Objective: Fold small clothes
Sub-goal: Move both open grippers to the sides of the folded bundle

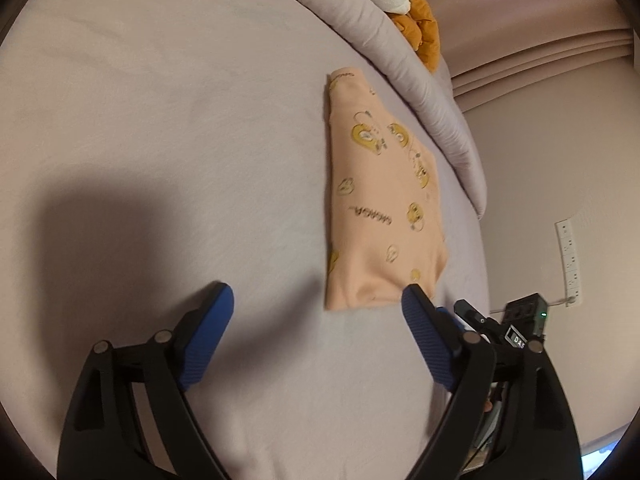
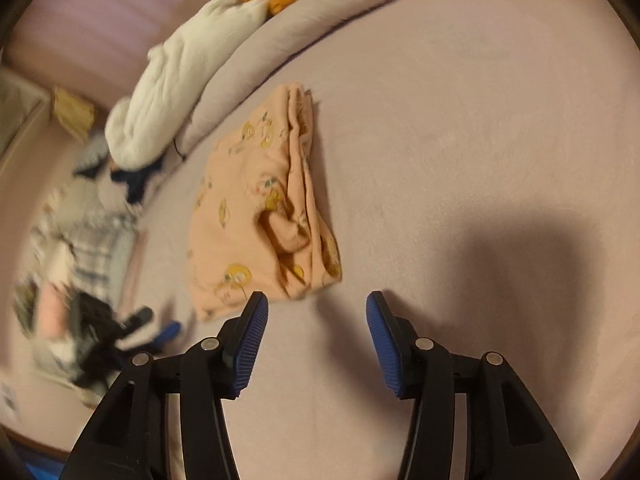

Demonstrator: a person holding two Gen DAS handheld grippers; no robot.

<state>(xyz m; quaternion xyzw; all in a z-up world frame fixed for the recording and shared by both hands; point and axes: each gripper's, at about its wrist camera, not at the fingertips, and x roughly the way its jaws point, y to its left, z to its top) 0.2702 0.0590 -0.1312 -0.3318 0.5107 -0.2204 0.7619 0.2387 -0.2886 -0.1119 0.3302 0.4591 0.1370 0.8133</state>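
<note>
Claws, left (image 1: 318,296) and right (image 2: 318,300), gape empty beside folded peach garment (image 1: 380,208).

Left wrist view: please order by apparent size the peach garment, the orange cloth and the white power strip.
1. peach garment
2. orange cloth
3. white power strip
The last two lie farther away, so true sizes are unsure.

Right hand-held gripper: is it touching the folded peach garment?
Apart. In the right wrist view the right hand-held gripper stands open over bare sheet, nothing between its pads; the peach garment lies just beyond the left fingertip.
</note>
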